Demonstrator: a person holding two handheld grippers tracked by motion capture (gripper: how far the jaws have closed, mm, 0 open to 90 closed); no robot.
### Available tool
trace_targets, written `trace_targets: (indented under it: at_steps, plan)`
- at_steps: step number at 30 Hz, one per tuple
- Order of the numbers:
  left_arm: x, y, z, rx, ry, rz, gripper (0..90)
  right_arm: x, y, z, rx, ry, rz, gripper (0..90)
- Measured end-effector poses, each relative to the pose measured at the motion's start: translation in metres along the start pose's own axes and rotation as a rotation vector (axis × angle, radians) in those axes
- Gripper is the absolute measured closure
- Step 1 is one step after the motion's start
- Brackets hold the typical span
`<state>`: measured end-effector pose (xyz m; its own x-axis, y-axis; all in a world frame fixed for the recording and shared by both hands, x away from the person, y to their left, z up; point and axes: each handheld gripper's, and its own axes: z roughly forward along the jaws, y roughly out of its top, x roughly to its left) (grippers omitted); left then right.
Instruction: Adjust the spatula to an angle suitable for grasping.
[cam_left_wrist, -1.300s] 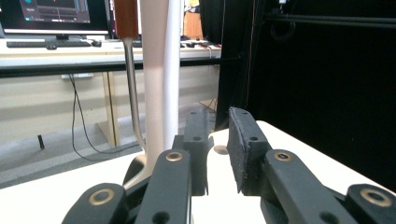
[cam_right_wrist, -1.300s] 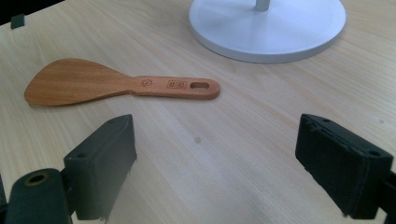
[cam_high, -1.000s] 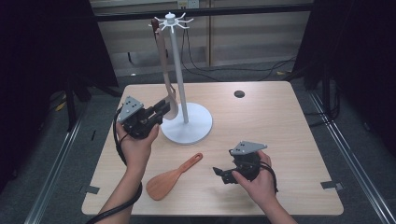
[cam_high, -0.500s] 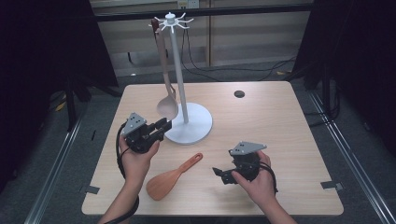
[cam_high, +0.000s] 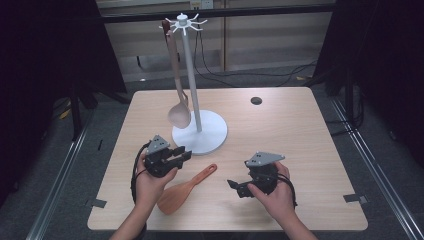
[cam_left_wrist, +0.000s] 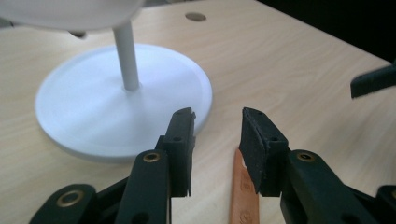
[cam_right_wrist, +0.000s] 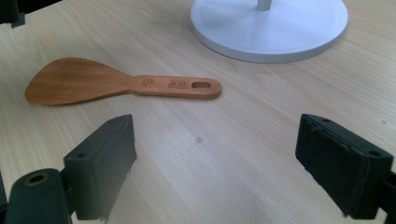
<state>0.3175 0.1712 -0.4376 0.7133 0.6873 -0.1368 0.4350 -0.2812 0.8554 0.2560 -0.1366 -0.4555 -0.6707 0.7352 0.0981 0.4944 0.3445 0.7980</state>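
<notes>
A wooden spatula (cam_high: 184, 191) lies flat on the table, handle toward the white rack's base (cam_high: 200, 132). A wooden spoon (cam_high: 179, 116) hangs from a hook at the rack's top. My left gripper (cam_high: 177, 156) hovers low over the spatula's handle end. Its jaws have just been opening and stand partly open. In the left gripper view (cam_left_wrist: 217, 126) the handle tip (cam_left_wrist: 243, 196) lies on the table under the gap, untouched by the pads. My right gripper (cam_high: 235, 186) rests right of the spatula. Its jaws (cam_right_wrist: 215, 144) are wide open and empty, facing the spatula (cam_right_wrist: 93, 86).
The rack's round base (cam_left_wrist: 93, 102) sits just beyond the left gripper's jaws, and its pole (cam_high: 192, 80) rises mid-table. A small dark hole (cam_high: 256, 100) marks the table's far right part. Bare wood spreads to the right of the base.
The left gripper has left the hanging spoon's bowl and sunk toward the table, near the spatula's handle, with its jaws wider. The spoon now hangs straight. The right gripper has kept still.
</notes>
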Motion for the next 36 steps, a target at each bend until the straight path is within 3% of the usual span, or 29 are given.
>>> trace_targets:
  at_steps: [6, 10, 15, 24, 27, 36]
  plan:
    - [-0.001, -0.007, 0.006, 0.064, -0.016, 0.004, 62.7, 0.0, 0.0, -0.001, -0.002, -0.001, 0.002, 11.6]
    - [-0.002, -0.012, 0.01, 0.141, -0.025, 0.016, 59.9, -0.001, 0.0, -0.001, -0.001, 0.0, 0.003, 11.6]
    - [-0.004, -0.017, 0.018, 0.197, -0.032, 0.019, 58.1, 0.0, 0.0, -0.001, -0.004, 0.001, 0.003, 11.5]
    - [-0.01, -0.019, 0.026, 0.315, -0.035, 0.071, 54.9, -0.002, 0.0, -0.003, -0.004, -0.003, 0.002, 11.5]
    - [-0.012, -0.021, 0.028, 0.347, -0.032, 0.08, 54.8, -0.002, -0.001, -0.003, -0.003, -0.003, 0.001, 11.5]
    - [-0.015, -0.025, 0.039, 0.429, -0.074, 0.099, 53.1, -0.003, -0.003, -0.004, 0.003, -0.012, 0.009, 11.5]
